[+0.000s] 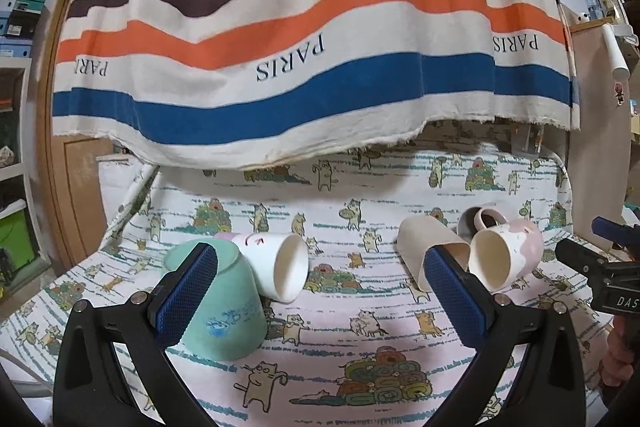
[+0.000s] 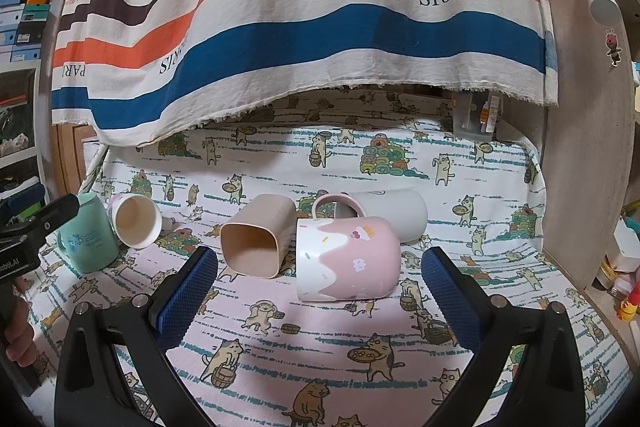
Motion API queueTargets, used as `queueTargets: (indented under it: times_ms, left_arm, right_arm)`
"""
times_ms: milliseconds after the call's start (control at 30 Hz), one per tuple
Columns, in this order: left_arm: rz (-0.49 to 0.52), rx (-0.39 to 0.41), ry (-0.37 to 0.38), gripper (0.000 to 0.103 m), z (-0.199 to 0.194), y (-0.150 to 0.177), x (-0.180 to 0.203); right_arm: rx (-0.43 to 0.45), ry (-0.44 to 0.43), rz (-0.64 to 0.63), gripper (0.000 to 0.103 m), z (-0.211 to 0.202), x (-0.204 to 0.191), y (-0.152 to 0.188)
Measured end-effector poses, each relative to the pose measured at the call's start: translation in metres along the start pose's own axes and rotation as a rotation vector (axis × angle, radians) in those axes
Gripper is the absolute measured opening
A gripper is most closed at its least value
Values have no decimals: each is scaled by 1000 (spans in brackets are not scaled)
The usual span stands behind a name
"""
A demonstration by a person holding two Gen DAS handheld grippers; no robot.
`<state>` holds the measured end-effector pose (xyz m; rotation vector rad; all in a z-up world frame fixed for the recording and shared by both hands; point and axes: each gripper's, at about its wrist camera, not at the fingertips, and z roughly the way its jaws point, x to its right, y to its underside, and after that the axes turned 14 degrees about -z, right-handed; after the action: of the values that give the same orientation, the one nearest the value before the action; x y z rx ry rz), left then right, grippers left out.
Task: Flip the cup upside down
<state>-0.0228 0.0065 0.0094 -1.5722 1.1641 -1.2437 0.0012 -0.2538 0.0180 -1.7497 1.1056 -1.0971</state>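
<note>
I see five cups on the cat-print tablecloth. Far left stands a mint-green mug, mouth down on the cloth, with a white paper-like cup on its side touching its right flank. Near the middle lies a beige square-mouthed tumbler on its side, opening toward me. Just right of it, touching, a pink-and-white glazed mug lies on its side, handle up, and behind that a pale grey cup also lies flat.

My left gripper has its blue-padded fingers spread wide, holding nothing; its left finger overlaps the mint-green mug in view, though I cannot tell if they touch. My right gripper is likewise spread and empty, hovering near the pink-and-white mug. A striped cloth printed "PARIS" hangs at the far side.
</note>
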Motion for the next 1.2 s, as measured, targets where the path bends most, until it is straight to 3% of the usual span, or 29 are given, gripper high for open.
queueTargets:
  times_ms: [133,267,433,700,900,1100,1200]
  left_arm:
    - [-1,20,26,103,-5,-7,2]
    - [17,33,48,103,-9,-24,11]
    - [23,80,68,103,-7,-50,22]
    - [-63,35,113,103,31,-65,17]
    - [-144,-30,113,103,55,-58,-2]
    - [-81,-51,112,103,67,-77,2]
    - [-51,2,97,103,64,-89,7]
  right_arm:
    - [8,5,-10,102,-2,0,0]
    - [70,24,-6,102,-16,3,-5]
    - [93,10,41,102,-28,17,-26]
    - [101,-4,103,102,-34,39,-61]
    - [66,-30,140,102,-15,39,-81]
    - [-15,-75,119,102,20,17,-94]
    - [-41,-98,95,102,37,3,-102]
